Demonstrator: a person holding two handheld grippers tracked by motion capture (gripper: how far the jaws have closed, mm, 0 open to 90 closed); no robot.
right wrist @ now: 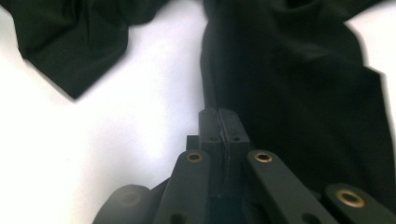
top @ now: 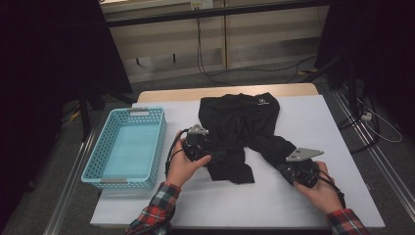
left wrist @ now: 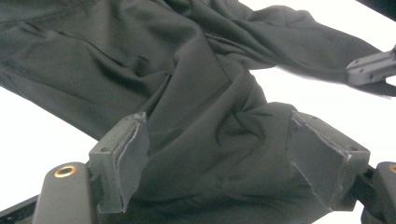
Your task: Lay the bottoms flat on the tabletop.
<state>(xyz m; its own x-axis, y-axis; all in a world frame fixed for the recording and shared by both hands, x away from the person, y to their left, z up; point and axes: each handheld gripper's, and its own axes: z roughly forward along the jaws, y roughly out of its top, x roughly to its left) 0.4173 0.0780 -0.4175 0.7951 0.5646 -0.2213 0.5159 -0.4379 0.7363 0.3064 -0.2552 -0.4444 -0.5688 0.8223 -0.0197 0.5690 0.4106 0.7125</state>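
On the white desk (top: 313,122), black stretchy shorts (top: 240,122) lie waistband away. Left gripper (left wrist: 219,154) stands wide around one bunched leg (pads not pressing); right gripper (right wrist: 223,126), jaws shut, pinches the other leg's hem.

High view: room dim, both side edges near black; counter (top: 313,122) evenly lit from above, shadows soft. Both gripper views: white surface blown out, glare erases texture; black garment (left wrist: 196,93) keeps fold detail in left gripper view, crushes to flat black in right gripper view. Slight softness overall, near parts blurred.
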